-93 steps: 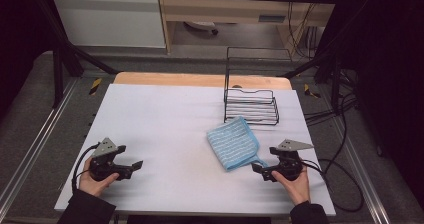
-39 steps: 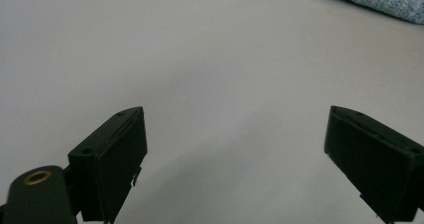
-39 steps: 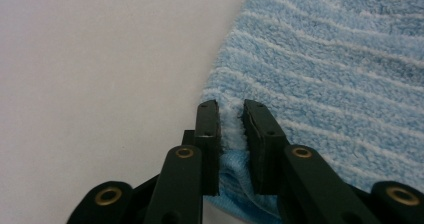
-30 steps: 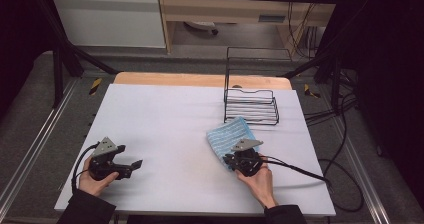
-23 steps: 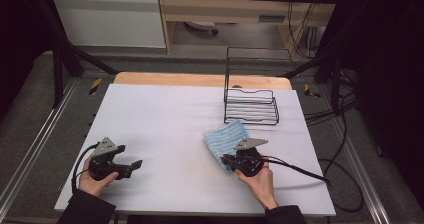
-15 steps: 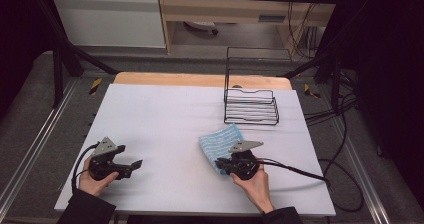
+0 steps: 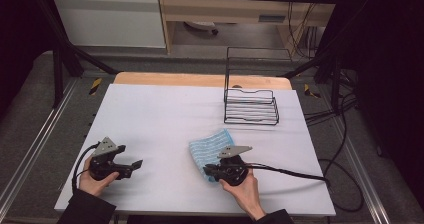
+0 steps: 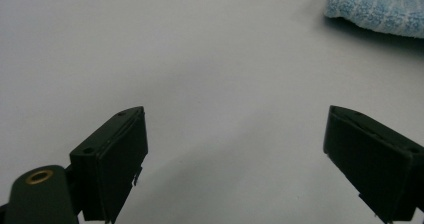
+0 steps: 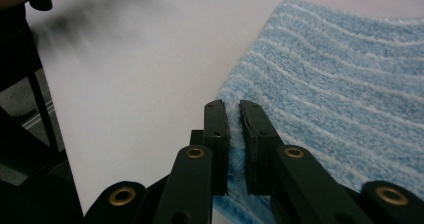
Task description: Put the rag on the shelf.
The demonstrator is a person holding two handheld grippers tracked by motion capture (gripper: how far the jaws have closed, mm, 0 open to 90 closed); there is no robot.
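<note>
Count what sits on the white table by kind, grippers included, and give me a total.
Blue striped cloth: 1
Black wire rack: 1
Handheld grippers: 2, the left gripper open over bare table, the right gripper shut on the cloth's near edge
Total: 4
</note>
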